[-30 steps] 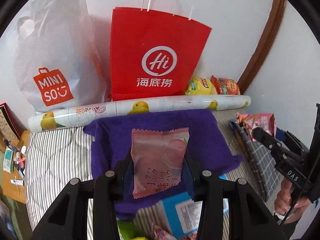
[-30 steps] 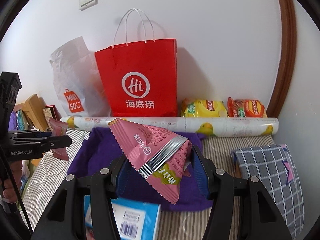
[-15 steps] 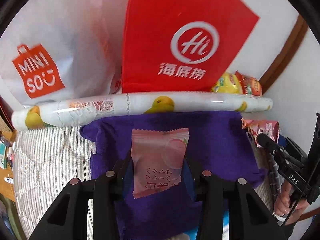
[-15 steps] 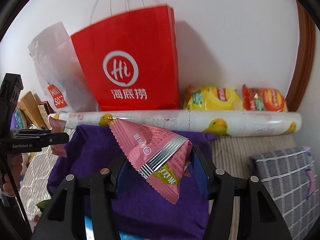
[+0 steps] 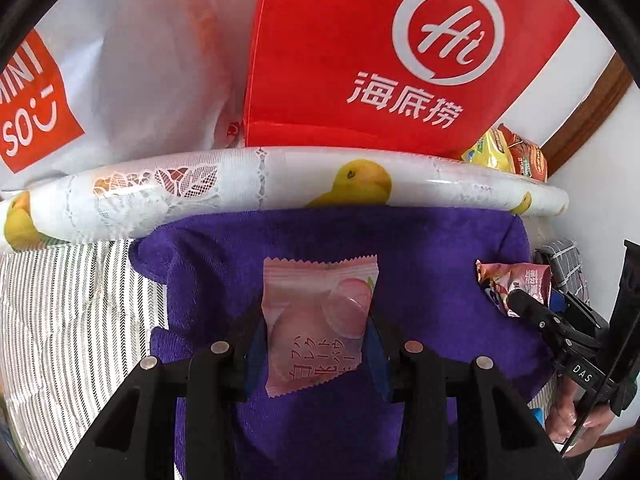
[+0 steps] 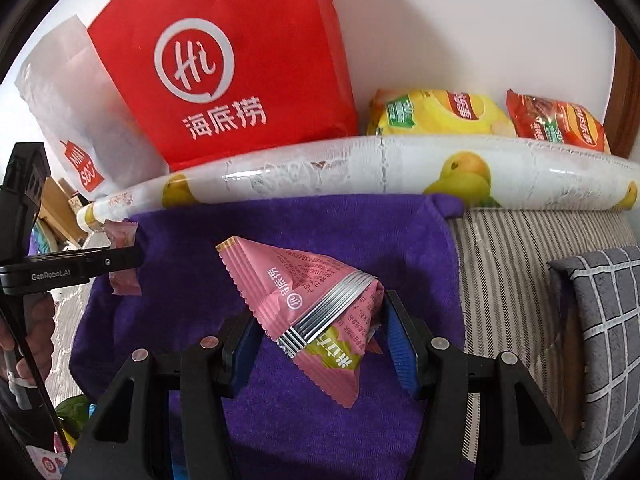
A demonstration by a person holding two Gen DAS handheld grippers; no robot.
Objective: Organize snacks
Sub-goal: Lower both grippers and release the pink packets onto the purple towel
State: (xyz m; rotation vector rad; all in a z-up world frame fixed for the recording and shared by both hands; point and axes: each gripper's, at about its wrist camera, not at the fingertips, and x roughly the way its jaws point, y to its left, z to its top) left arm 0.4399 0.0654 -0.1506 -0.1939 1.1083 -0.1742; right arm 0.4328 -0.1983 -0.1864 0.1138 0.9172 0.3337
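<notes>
My left gripper [image 5: 316, 344] is shut on a pale pink peach snack packet [image 5: 316, 320], held upright over a purple towel [image 5: 432, 256]. My right gripper [image 6: 320, 332] is shut on a darker pink packet with a silver band [image 6: 308, 292], tilted, over the same purple towel [image 6: 320, 232]. Each gripper shows in the other's view: the right gripper [image 5: 516, 300] with its pink packet [image 5: 516, 280] at the right edge, the left gripper [image 6: 132, 258] with its pale packet [image 6: 124, 236] at the left edge.
A rolled sheet printed with yellow fruit [image 6: 400, 168] borders the towel's far side. Behind it stand a red paper bag [image 6: 224, 64], a white plastic bag [image 5: 120, 72], a yellow chip bag [image 6: 436, 114] and a red chip bag [image 6: 556, 120]. A grey checked cushion [image 6: 600, 320] lies right.
Both grippers have sunk and moved forward toward the towel and the bags, which now loom larger. The blue box below has dropped out of view. Both packets stay gripped.
</notes>
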